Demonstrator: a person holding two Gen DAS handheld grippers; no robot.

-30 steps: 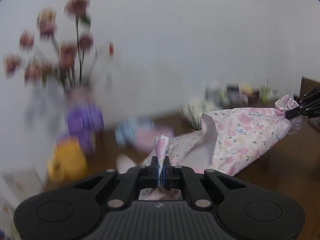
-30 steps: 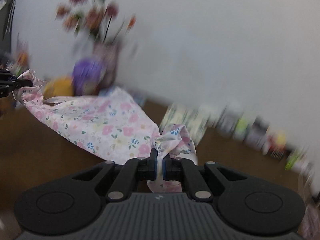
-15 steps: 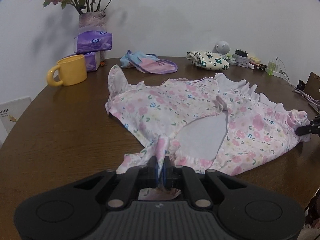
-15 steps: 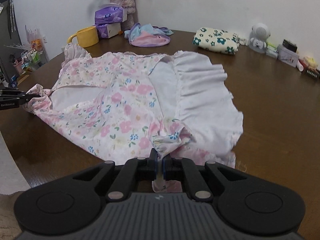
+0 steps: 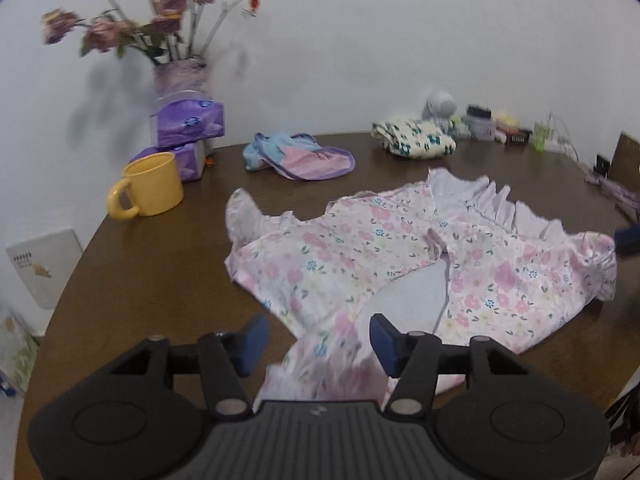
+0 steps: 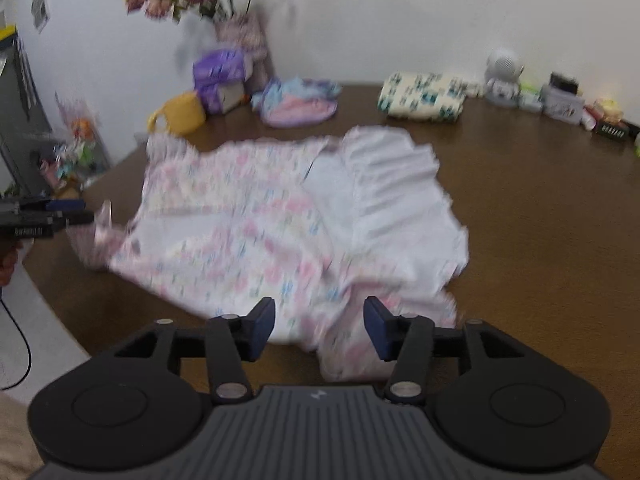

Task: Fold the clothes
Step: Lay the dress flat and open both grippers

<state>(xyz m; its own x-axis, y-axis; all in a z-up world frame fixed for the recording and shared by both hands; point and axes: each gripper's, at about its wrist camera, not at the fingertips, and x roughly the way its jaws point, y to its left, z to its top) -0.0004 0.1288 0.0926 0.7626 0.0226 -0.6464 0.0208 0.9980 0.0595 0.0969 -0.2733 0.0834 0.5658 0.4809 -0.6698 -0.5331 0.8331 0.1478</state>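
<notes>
A pink floral dress (image 5: 360, 256) with a white ruffled hem lies spread on the round brown table (image 5: 160, 288); it also shows, blurred, in the right wrist view (image 6: 256, 224). My left gripper (image 5: 318, 338) is open, a corner of the dress lying loose between its fingers. My right gripper (image 6: 319, 328) is open over the dress's near edge. The left gripper's fingertips (image 6: 66, 210) show at the far left of the right wrist view, beside a frilly sleeve.
At the back stand a yellow mug (image 5: 150, 188), purple tissue packs (image 5: 188, 124), a flower vase (image 5: 180, 76), a blue-pink garment (image 5: 300, 156), a folded floral cloth (image 5: 414, 142) and small items (image 5: 480, 124). The table edge runs close to both grippers.
The dress was held up by both grippers, then laid flat on the table. Both grippers have since opened and let go of the fabric.
</notes>
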